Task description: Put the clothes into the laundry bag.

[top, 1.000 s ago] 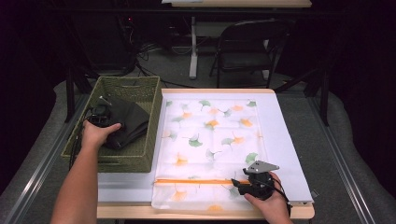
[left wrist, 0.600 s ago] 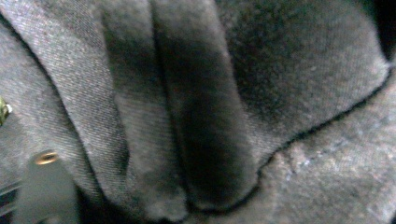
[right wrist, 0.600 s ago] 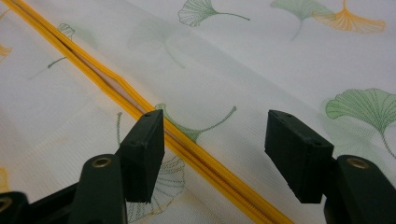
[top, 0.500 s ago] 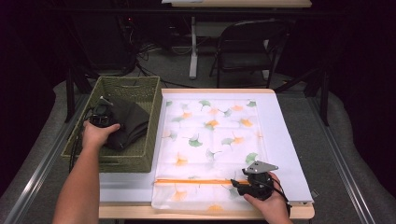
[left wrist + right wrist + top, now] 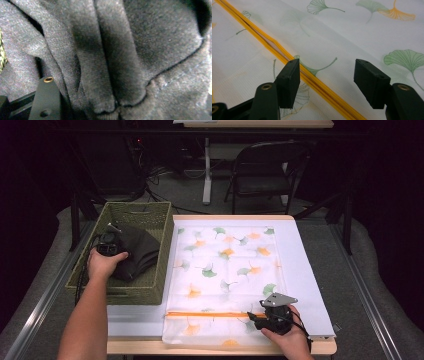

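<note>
A dark grey garment point(image 5: 134, 252) lies bunched in a woven green basket point(image 5: 135, 292) left of the table. My left gripper point(image 5: 111, 247) is pressed into the garment's folds point(image 5: 120, 62). Its left jaw stands wide at the lower left and cloth hides the other jaw. A white mesh bag point(image 5: 227, 270) with a ginkgo leaf print lies flat on the table. An orange zipper point(image 5: 210, 314) runs across its near end. My right gripper point(image 5: 252, 316) hovers low over that zipper point(image 5: 312, 77), open point(image 5: 327, 82), with a jaw on each side of it and nothing held.
The bag lies on a white table point(image 5: 310, 285) with a wooden front edge. The basket's near wall stands against the table's left side. A folding chair point(image 5: 260, 170) and a table leg stand on the floor beyond.
My left hand and gripper have shifted slightly deeper into the garment in the basket. My right gripper stays at the zipper, almost unmoved.
</note>
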